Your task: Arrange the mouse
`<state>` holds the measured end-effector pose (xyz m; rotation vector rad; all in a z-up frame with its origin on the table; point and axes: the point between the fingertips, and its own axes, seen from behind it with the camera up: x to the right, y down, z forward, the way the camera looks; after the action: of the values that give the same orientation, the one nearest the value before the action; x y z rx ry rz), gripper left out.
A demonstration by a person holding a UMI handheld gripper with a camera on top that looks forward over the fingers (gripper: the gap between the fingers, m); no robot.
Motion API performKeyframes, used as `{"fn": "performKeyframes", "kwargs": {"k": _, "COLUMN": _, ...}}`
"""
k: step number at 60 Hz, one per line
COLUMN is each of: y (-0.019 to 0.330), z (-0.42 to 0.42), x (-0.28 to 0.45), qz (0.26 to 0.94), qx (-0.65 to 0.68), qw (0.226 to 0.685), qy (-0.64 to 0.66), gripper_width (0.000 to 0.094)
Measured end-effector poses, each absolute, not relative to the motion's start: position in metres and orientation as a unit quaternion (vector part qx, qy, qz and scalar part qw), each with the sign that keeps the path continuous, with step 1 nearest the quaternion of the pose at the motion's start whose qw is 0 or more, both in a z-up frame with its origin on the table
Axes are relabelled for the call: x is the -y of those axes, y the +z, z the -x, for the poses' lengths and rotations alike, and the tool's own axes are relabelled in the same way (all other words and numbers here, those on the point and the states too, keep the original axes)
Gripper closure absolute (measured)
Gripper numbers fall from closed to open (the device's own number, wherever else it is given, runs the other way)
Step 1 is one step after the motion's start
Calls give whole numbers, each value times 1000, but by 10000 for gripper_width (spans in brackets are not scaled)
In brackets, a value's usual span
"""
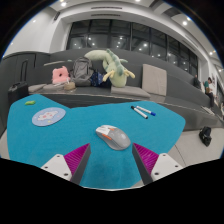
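1. Your claw (pixel 112 168) is spread wide, holding nothing; both pink pads show with a clear gap between them.
2. The mouse (pixel 113 136) lies just ahead of the claw, roughly centred on the gap but not yet between the fingers, angled across the teal mat (pixel 60 140) on the tabletop (pixel 190 108).
3. Beyond the claw to its left: a round white disc (pixel 48 116). Beyond to its right: a pen-like item (pixel 142 111). Far beyond: plush toys (pixel 110 66).
4. Handling judgement: the mouse looks light, rigid, with a smooth domed shell likely to slip if pinched high.
5. Take hold low across its flanks, near mid-length, where the sides are closest to parallel.
6. Expect it to slide readily on the mat if nudged.
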<state>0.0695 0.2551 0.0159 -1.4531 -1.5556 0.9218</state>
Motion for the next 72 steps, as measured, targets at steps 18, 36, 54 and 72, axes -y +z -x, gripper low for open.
{"fn": "performKeyframes", "kwargs": {"k": 18, "y": -7, "z": -17, "x": -267, "qz": 593, "qx": 613, "qw": 394, "qy": 342, "gripper_width": 79}}
{"fn": "performKeyframes", "kwargs": {"k": 36, "y": -12, "z": 30, "x": -279, "qz": 606, "qx": 607, "qw": 397, "qy": 326, "gripper_width": 80}}
{"fn": "performKeyframes", "kwargs": {"k": 54, "y": -20, "z": 61, "x": -295, "qz": 648, "qx": 589, "qw": 373, "qy": 307, "gripper_width": 82}}
{"fn": "performKeyframes", "kwargs": {"k": 72, "y": -35, "z": 60, "x": -288, "qz": 671, "qx": 590, "qw": 331, "qy": 301, "gripper_width": 519}}
